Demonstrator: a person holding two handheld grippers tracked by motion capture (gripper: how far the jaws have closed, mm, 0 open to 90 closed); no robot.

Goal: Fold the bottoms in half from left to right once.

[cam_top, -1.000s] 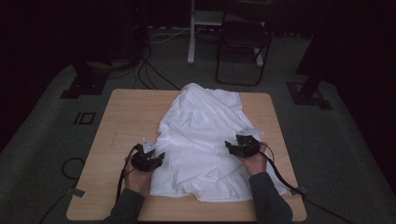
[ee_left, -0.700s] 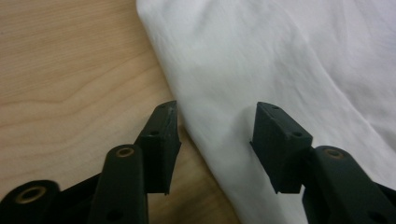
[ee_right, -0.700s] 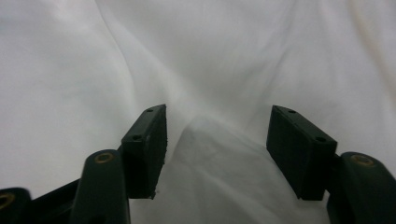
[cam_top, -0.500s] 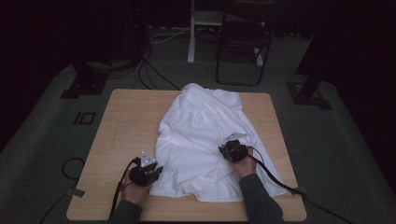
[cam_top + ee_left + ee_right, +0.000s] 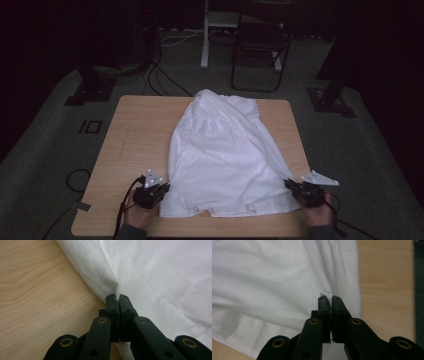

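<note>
Where it lies spread on the table, the white garment is judged light, soft, limp; near hem corners are pinched by the closed left gripper and right gripper.

Left gripper drawn back toward 6 o'clock, now at lower left corner of white garment; jaws just closed, fold of cloth pinched between them. Right gripper carried out toward 4 o'clock, from middle of cloth to lower right corner, near table edge; jaws likewise just closed on small bunch of fabric. Garment's near hem pulled wider and flatter, lower edge now stretched straight between both grippers.
</note>
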